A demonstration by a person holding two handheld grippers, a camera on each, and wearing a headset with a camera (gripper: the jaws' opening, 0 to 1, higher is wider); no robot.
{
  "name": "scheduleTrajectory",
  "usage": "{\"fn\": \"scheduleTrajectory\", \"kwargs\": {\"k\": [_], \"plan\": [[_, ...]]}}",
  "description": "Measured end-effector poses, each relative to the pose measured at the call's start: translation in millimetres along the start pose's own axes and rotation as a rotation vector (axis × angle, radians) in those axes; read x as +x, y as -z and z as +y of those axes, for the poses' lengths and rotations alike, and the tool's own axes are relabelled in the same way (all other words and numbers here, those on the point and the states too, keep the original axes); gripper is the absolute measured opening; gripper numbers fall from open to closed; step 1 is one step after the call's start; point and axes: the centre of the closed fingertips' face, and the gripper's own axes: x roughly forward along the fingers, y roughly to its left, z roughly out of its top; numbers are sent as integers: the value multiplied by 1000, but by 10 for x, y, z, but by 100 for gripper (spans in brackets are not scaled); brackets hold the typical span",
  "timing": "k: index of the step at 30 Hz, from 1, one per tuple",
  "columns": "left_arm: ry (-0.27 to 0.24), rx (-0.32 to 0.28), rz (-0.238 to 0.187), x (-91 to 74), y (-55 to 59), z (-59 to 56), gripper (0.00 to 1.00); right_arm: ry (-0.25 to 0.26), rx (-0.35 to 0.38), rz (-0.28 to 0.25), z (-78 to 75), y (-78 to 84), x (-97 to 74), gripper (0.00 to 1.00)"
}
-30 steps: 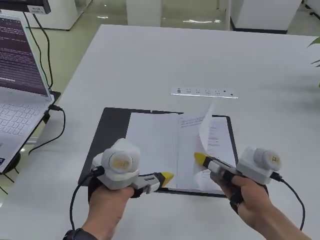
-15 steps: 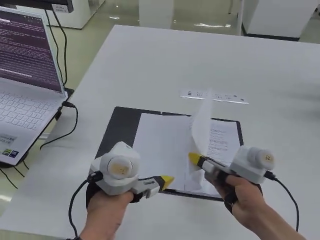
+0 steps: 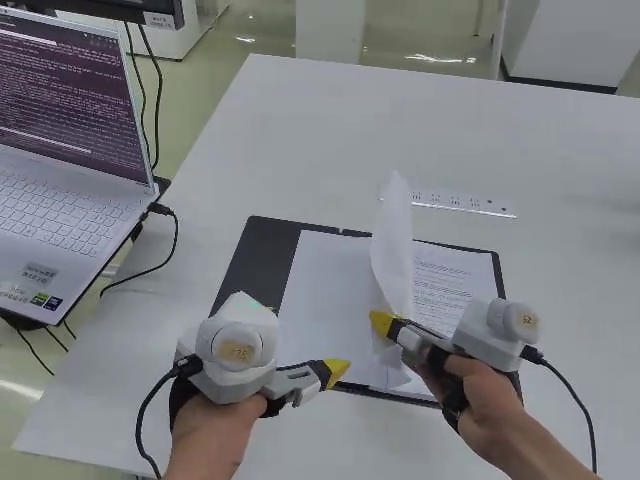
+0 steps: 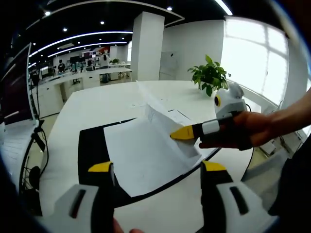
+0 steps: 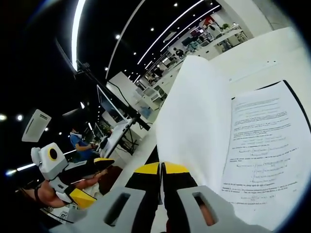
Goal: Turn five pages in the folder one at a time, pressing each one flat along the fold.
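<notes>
An open black folder (image 3: pixel 262 262) lies flat on the white desk (image 3: pixel 330 130), a little right of centre in the head view, with white sheets inside. The yellow-tipped right claw (image 3: pixel 380 320) is closed tight on the lower edge of one thin white paper page (image 3: pixel 393 235). Its own view shows the jaws pressed together with the sheet between them. Held by that edge, the page stands nearly upright over the fold, probably so that it can swing across to the left side. The printed sheet (image 3: pixel 452 285) beneath it lies uncovered toward the right of the frame. The left claw (image 3: pixel 330 372) is spread wide and holds nothing. It hovers just off the folder's near edge at lower centre, apparently ready to press the page flat along the fold. A grey laptop (image 3: pixel 60 130) sits open at the upper left, well apart.
</notes>
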Motion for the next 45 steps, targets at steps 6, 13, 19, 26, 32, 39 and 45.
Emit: {"fn": "scheduleTrajectory", "kwargs": {"k": [6, 13, 19, 26, 32, 39, 45], "plan": [[-4, -6, -4, -77, 40, 66, 72, -14, -5, 20, 95, 74, 121, 0], [-24, -14, -14, -159, 26, 226, 72, -31, -6, 45, 205, 154, 299, 0], [-41, -25, -24, -214, 27, 352, 72, -46, -3, 62, 278, 201, 446, 0], [-55, -43, -25, -257, 83, 470, 72, -58, 13, 80, 362, 294, 637, 0], [-58, -48, -29, -267, 86, 510, 73, -43, 13, 101, 321, 366, 726, 0], [-55, -55, -26, -251, 108, 524, 73, -37, 21, 122, 276, 422, 764, 0], [-47, -54, -22, -248, 120, 530, 73, -30, 28, 135, 247, 483, 811, 0]]}}
